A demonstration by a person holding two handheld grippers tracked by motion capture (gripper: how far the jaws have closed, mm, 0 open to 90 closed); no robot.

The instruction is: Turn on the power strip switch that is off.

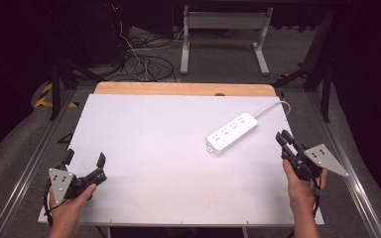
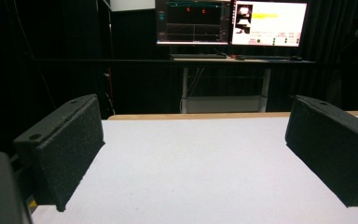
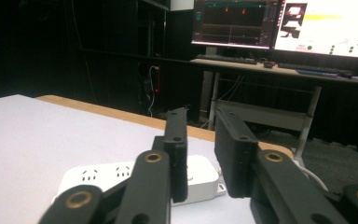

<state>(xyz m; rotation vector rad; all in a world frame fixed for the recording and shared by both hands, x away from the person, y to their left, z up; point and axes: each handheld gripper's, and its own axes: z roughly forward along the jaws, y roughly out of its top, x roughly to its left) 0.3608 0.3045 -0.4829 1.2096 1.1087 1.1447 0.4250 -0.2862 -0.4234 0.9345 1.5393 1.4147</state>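
My right gripper (image 1: 284, 139) has its jaws nearly together, holding nothing, near the white power strip (image 1: 231, 132). My left gripper (image 1: 85, 159) is wide apart over the table (image 1: 144, 148).

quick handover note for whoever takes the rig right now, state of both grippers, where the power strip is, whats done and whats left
Left hand-held gripper: jaws wide open, nothing between them, low over the near left corner of the table.
Right hand-held gripper: jaws nearly closed with a narrow gap, holding nothing, raised near the right edge just short of the power strip.
Power strip: lying flat, sockets up, on the right far part of the table, its white cord running off the far right edge.
Done: nothing visible; the strip is not gripped.
Left: probably reopen the right jaws, then grasp the strip.
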